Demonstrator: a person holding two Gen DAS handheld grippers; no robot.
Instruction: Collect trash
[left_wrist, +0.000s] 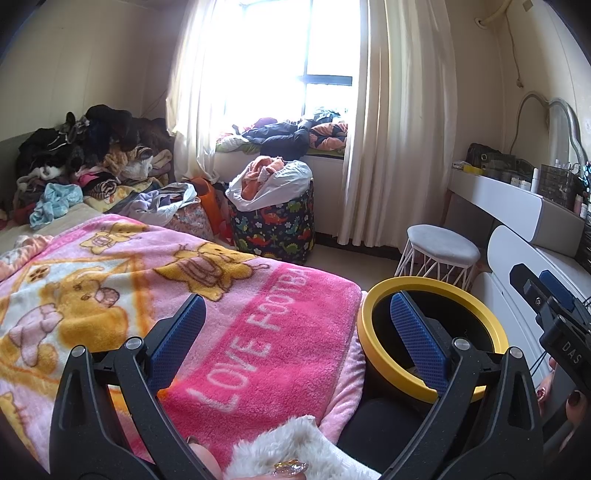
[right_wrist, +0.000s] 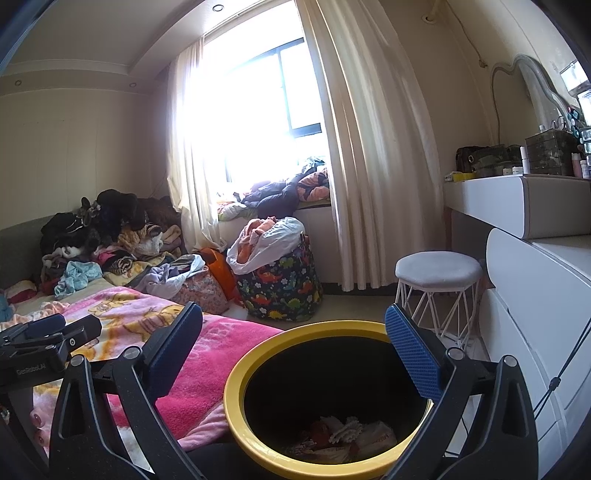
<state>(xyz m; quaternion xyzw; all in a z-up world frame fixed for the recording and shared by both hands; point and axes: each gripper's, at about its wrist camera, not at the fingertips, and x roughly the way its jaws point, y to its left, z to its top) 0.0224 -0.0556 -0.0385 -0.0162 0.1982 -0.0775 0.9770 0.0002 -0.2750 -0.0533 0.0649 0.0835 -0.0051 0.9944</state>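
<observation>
The left gripper (left_wrist: 301, 338) is spread wide with nothing between its blue pads (left_wrist: 419, 336). It hangs over the near edge of the pink blanket (left_wrist: 258, 306), with its right finger over the mouth of the trash bin (left_wrist: 373, 321).

The right gripper (right_wrist: 295, 354) is likewise released and empty, directly above the trash bin (right_wrist: 236, 387), which is black with a yellow rim. The bin stands between the bed on the left and the white drawer unit (right_wrist: 532, 332) on the right. Crumpled trash (right_wrist: 347, 432) lies at the bottom of the bin: pale paper or wrappers with some red; individual items cannot be made out in the dark interior. The near part of the rim is cut off by the frame edge.

In the left wrist view, the right gripper's body enters from the right edge, partly cropped, with fingertips of the holding hand (left_wrist: 561, 398) just visible below it. A white fluffy sleeve (left_wrist: 288, 443) occupies the near bottom edge.

Farther off, a clothes pile (right_wrist: 107, 236) covers the far left of the bed. A dinosaur-print bag (right_wrist: 284, 284) sits on the floor below the window, a white stool (right_wrist: 437, 273) to its right. The window glare washes out all detail outside.
</observation>
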